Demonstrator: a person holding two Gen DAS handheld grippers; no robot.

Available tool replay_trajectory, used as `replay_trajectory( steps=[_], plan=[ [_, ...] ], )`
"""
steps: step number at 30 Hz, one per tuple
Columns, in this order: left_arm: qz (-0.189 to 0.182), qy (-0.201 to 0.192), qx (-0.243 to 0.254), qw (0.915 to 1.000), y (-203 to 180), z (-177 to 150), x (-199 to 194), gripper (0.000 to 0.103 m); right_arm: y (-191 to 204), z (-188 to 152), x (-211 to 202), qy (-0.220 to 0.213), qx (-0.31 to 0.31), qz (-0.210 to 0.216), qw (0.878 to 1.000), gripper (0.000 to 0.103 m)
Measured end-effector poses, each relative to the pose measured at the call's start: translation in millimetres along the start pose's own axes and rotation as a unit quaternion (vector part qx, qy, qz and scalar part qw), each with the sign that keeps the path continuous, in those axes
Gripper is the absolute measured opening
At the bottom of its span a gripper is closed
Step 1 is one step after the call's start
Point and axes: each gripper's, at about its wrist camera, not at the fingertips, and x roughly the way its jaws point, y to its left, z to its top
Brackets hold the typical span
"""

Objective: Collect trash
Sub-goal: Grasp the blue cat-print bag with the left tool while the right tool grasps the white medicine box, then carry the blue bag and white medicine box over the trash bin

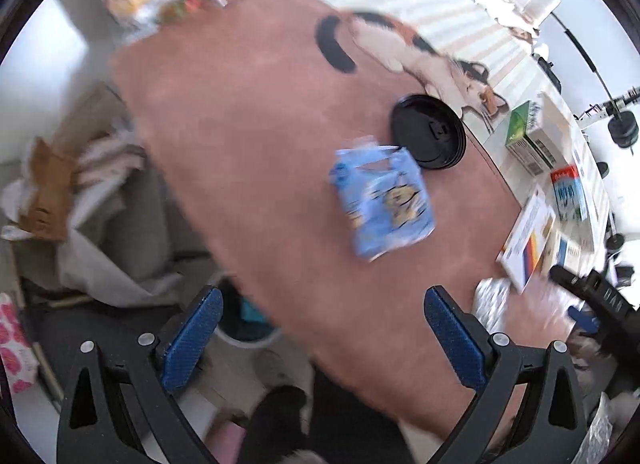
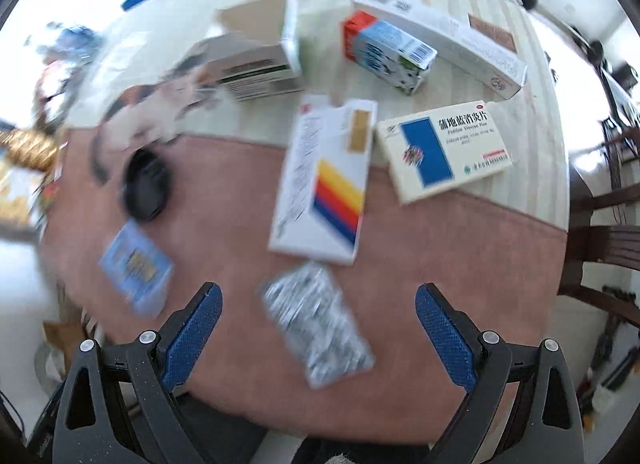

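Overhead, both hand-held grippers, left [image 1: 320, 340] and right [image 2: 318, 334], gape empty; pink tablecloth [image 2: 440, 232] carries litter.

We see a round table [image 2: 460, 248] covered by a cloth, pink across the near half and pale striped beyond, with a calico cat printed on it [image 1: 404, 44]. Dark wooden chairs [image 2: 604, 248] stand at its right edge. Below the left edge, a grey sofa [image 1: 132, 224] holds crumpled cloth and a brown paper bag [image 1: 48, 192]. The floor [image 1: 44, 52] looks pale and glossy, and bright daylight washes out the far side of the room.
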Motion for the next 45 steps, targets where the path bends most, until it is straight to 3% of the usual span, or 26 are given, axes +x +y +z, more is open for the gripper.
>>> replay_trajectory(
  steps=[7, 14, 18, 23, 27, 36, 45],
  plan=[
    [-0.019, 0.091, -0.051, 0.9944, -31, 53, 86, 0.102, -7, 51, 60, 0.045, 0.030, -0.011, 0.998, 0.099],
    [0.013, 0.107, -0.052, 0.9928, -51, 65, 118, 0.100, 0, 63, 86, 0.035, 0.043, -0.017, 0.998, 0.098],
    [0.043, 0.089, -0.028, 0.9948, -61, 60, 115, 0.086, 2, 62, 87, 0.021, 0.053, -0.033, 0.998, 0.094],
    [0.049, 0.073, 0.000, 0.9961, -64, 48, 105, 0.065, 9, 51, 84, 0.007, 0.040, -0.064, 0.997, 0.075],
    [0.051, 0.066, 0.010, 0.9965, -67, 44, 98, 0.055, 17, 33, 83, 0.001, 0.020, -0.063, 0.998, 0.075],
    [0.042, 0.037, 0.016, 0.9983, -63, 30, 63, 0.055, 19, 10, 55, -0.023, -0.008, -0.026, 0.999, 0.075],
    [0.029, -0.033, 0.030, 0.9986, -49, 4, -5, 0.055, 37, -26, 2, -0.066, -0.046, 0.014, 0.997, 0.074]
  ],
)
